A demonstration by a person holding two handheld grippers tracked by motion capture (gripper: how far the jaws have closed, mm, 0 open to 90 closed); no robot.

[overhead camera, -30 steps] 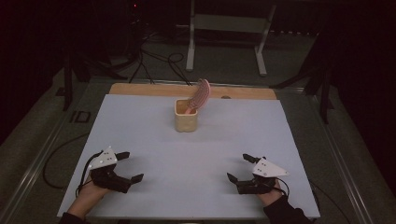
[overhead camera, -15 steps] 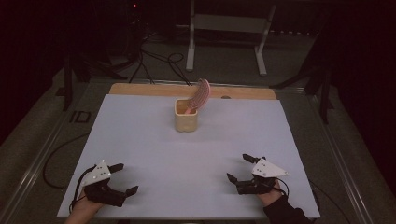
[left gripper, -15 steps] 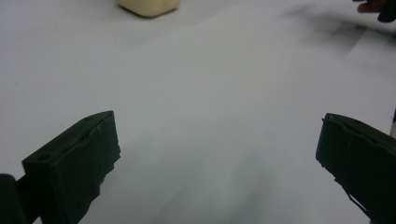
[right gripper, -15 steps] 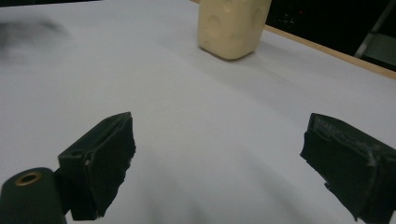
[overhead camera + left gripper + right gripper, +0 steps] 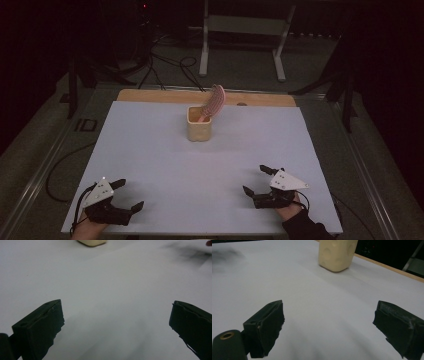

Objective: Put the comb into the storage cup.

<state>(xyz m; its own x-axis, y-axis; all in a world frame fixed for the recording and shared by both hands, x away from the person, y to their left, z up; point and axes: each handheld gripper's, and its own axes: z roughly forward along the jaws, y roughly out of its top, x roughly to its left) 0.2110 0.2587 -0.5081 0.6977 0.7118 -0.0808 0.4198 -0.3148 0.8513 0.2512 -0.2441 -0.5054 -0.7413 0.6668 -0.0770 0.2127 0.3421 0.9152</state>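
A cream holder cup (image 5: 200,129) stands at the back middle of the white table sheet (image 5: 150,150), with a pink brush (image 5: 214,101) leaning out of it to the right. The cup's base shows at the top of the left gripper view (image 5: 92,242) and its body in the right gripper view (image 5: 337,253). My left gripper (image 5: 128,194) rests at the front left corner, open and empty. My right gripper (image 5: 256,179) lies at the front right, also open and empty. In both gripper views the black jaws stand wide apart over bare sheet.
A wooden strip (image 5: 150,95) runs along the table's far edge. Cables (image 5: 165,65) and a metal stand (image 5: 245,25) sit on the dark floor behind. A cable (image 5: 52,175) loops off the table's left side.
My left gripper has drawn back toward the front left corner of the sheet. The right gripper has stayed where it was.
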